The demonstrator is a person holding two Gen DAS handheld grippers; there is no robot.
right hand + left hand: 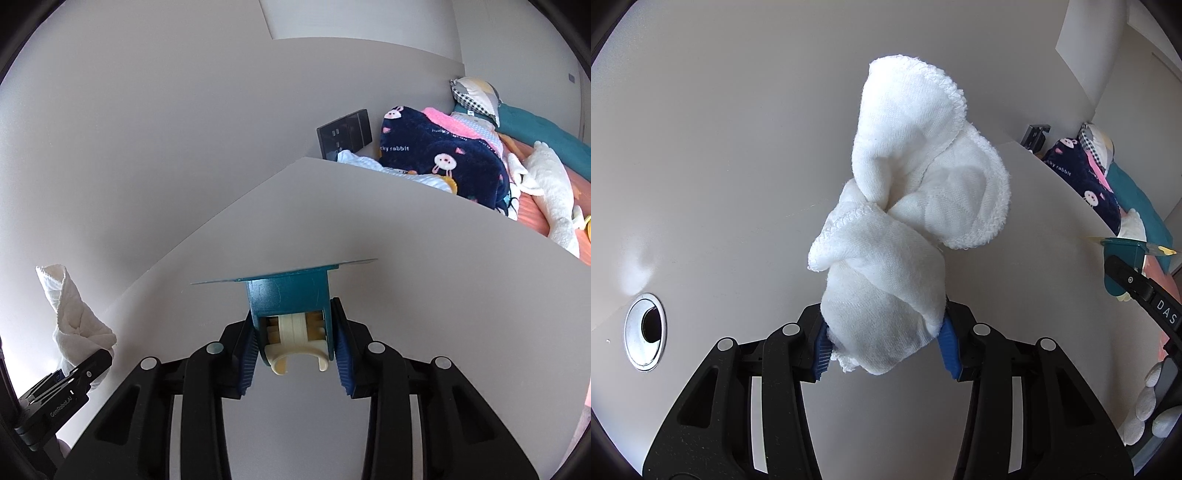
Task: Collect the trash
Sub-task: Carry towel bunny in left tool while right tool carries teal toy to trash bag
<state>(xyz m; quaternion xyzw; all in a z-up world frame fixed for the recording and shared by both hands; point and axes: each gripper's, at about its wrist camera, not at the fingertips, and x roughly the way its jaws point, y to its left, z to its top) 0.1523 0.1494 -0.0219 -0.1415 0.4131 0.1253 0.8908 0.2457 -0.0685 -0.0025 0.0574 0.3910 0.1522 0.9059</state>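
A crumpled white cloth sticks up from my left gripper, whose blue pads are shut on its lower end above the white desk. My right gripper is shut on the handle of a teal dustpan. A cream clip shows inside the handle, and the pan's flat blade points away over the desk. In the right wrist view, the cloth and left gripper are at the lower left. In the left wrist view, the dustpan and right gripper are at the right edge.
A chrome cable grommet is set in the desk at the left. Beyond the desk's right edge lies a bed with a navy rabbit blanket and a white plush toy. A black wall socket sits behind. A white-gloved hand holds the right gripper.
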